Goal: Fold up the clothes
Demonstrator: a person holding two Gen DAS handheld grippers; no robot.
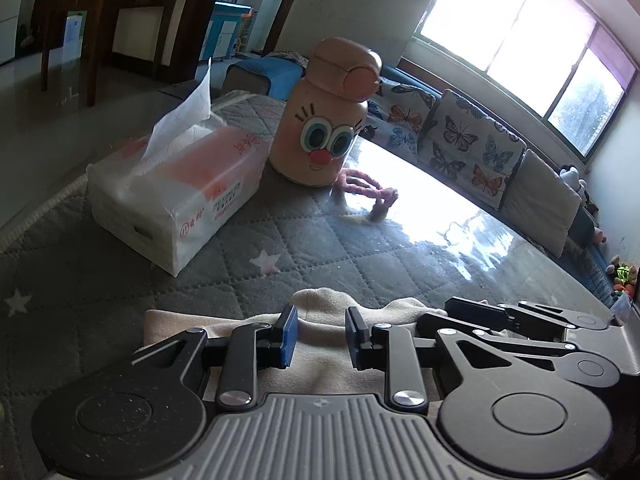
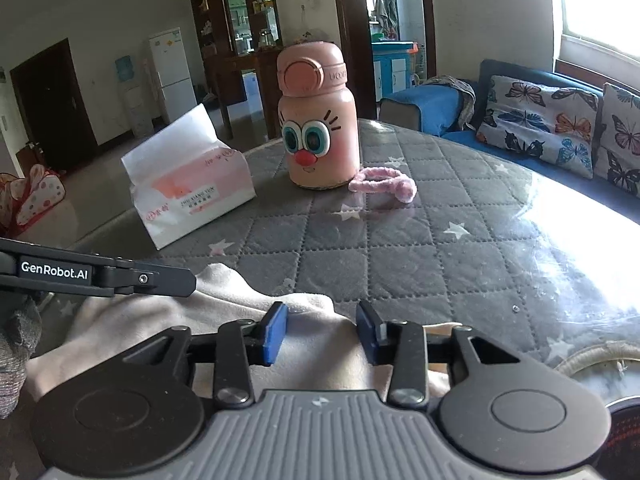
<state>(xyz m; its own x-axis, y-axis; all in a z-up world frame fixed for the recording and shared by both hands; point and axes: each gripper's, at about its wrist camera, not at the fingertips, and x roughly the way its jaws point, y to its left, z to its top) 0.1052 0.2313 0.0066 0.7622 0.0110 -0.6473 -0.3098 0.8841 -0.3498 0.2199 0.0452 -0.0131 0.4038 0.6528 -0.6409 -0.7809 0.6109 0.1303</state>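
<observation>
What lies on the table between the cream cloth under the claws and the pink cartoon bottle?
Nothing: between the cream cloth and the pink bottle only bare grey quilted table cover shows, clearest in the right wrist view. The tissue pack sits off to the left.

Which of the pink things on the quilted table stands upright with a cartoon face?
The pink bottle, standing upright behind the cream garment. The tissue pack to its left has no face, and the fuzzy pink strap lies flat beside the bottle's base.
</observation>
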